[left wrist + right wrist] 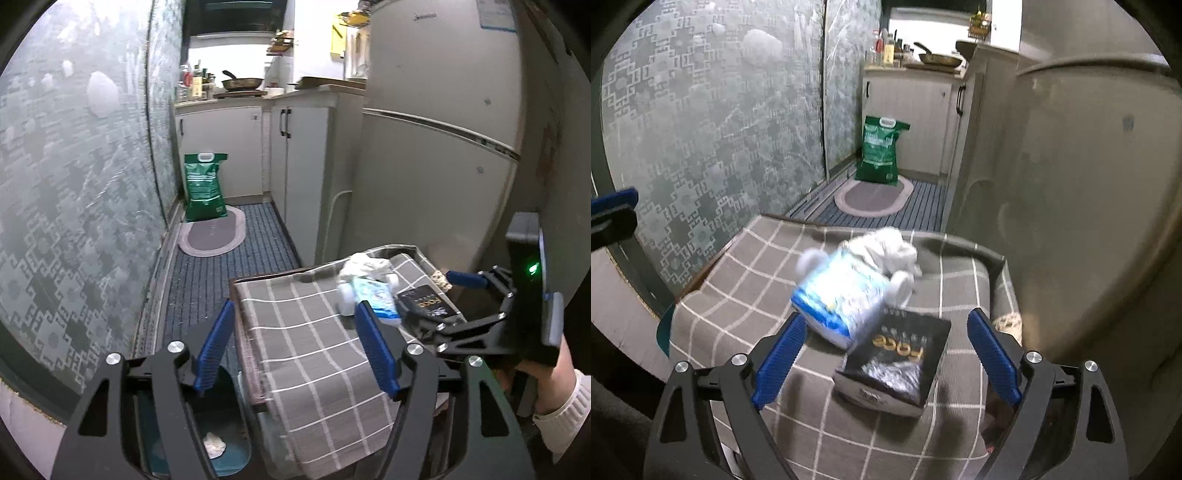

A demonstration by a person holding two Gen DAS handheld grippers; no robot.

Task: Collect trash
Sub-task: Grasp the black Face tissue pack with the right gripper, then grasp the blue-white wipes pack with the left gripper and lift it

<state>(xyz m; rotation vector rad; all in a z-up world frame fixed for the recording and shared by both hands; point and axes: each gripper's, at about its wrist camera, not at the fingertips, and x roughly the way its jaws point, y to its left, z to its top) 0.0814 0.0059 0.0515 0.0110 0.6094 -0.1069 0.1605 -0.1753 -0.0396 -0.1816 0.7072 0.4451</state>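
right gripper angled down, jaws spread, over black box

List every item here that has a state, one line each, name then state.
left gripper: jaws open, empty
right gripper: jaws open, empty, over the black packet
black packet: lying flat on the checked cloth
blue-and-white bottle: lying on its side
white tissue: crumpled
green sack: upright on the floor
cabinet doors: shut

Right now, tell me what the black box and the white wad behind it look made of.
Black box: probably glossy printed cardboard; flat faces, crisp edges, gold lettering, sheen. White wad: seemingly crumpled tissue or paper; matte, with soft irregular folds. Blur leaves both uncertain.
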